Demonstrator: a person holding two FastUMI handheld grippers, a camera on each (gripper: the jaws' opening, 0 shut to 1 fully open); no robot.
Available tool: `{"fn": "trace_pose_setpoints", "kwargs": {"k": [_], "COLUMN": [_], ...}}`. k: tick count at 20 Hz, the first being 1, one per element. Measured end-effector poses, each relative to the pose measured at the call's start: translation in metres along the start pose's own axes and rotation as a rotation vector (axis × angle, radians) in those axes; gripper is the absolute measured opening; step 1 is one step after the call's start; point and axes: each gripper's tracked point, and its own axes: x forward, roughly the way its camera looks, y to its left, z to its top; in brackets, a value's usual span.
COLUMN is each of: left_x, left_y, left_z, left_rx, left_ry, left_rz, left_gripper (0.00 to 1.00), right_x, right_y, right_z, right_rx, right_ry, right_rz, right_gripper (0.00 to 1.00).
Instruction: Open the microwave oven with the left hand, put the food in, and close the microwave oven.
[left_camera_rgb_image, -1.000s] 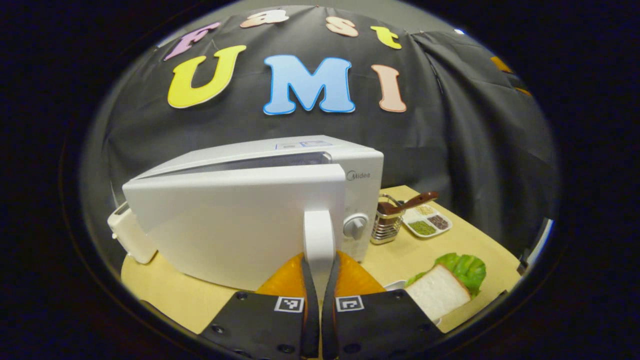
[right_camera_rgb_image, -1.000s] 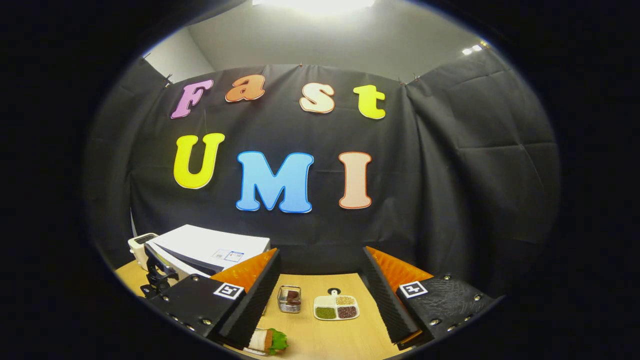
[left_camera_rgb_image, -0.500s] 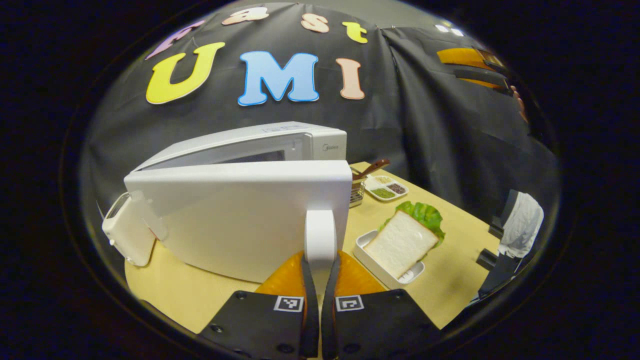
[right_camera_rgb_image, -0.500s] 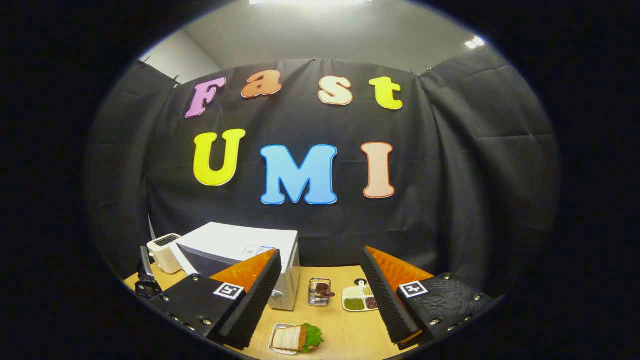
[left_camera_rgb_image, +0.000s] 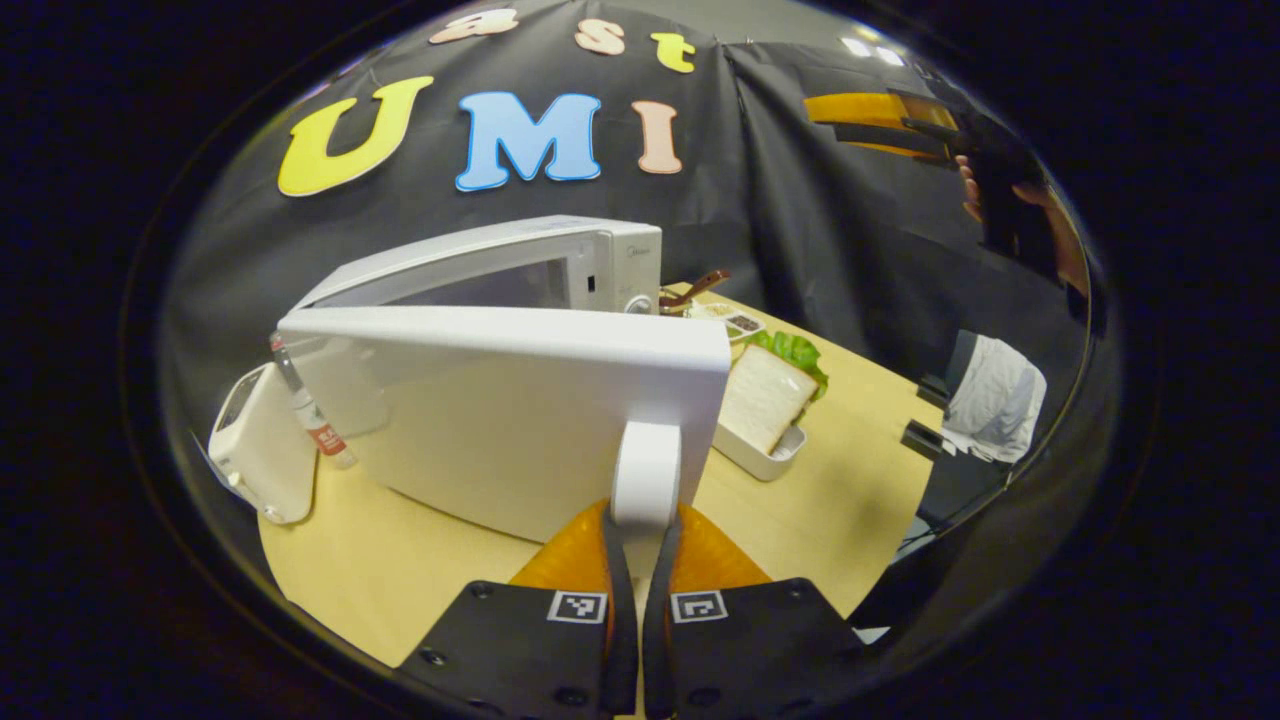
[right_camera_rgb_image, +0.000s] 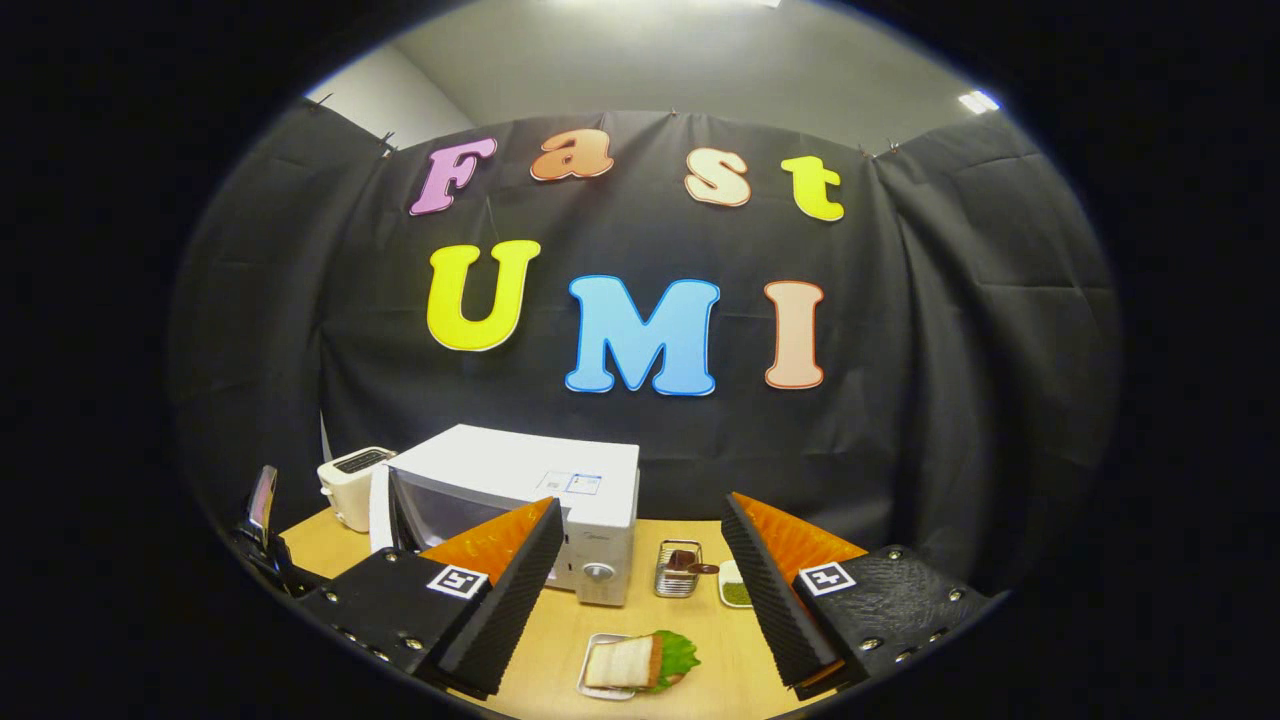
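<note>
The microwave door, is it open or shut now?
Open: the door stands swung away from the microwave, left gripper clamping its handle.

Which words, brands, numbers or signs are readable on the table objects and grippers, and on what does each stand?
No text is legible.
Brand mark on the microwave oven: too small.
Sticker on its top: blurred.
Bottle label: too small.
Markers on the left gripper: patterns, no words.
</note>
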Motion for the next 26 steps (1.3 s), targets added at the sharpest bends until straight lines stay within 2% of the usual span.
{"fn": "trace_pose_setpoints", "kwargs": {"k": [7,10,13,18,22,26], "left_x": [-0.07,-0.093,-0.113,-0.141,-0.156,-0.165], "left_y": [0.043,0.066,0.088,0.128,0.155,0.176], "left_z": [-0.051,-0.066,-0.079,-0.099,-0.109,-0.114], "left_rx": [-0.033,-0.048,-0.062,-0.07,-0.071,-0.1], "left_ry": [0.042,0.051,0.053,0.069,0.079,0.045], "left_rz": [0.041,0.069,0.103,0.132,0.164,0.238], "left_gripper": [0.09,0.09,0.09,0.1,0.1,0.09], "right_x": [-0.009,-0.009,-0.004,0.009,0.019,0.025], "right_y": [0.051,0.065,0.043,-0.021,-0.049,-0.049], "right_z": [-0.019,-0.035,-0.067,-0.133,-0.208,-0.255], "right_rx": [0.006,0.086,0.167,0.299,0.332,0.349], "right_ry": [0.032,0.038,0.116,0.271,0.447,0.546], "right_rz": [0.053,0.116,0.066,-0.098,-0.108,-0.084], "right_gripper": [0.97,0.96,0.97,0.98,0.99,0.99]}}
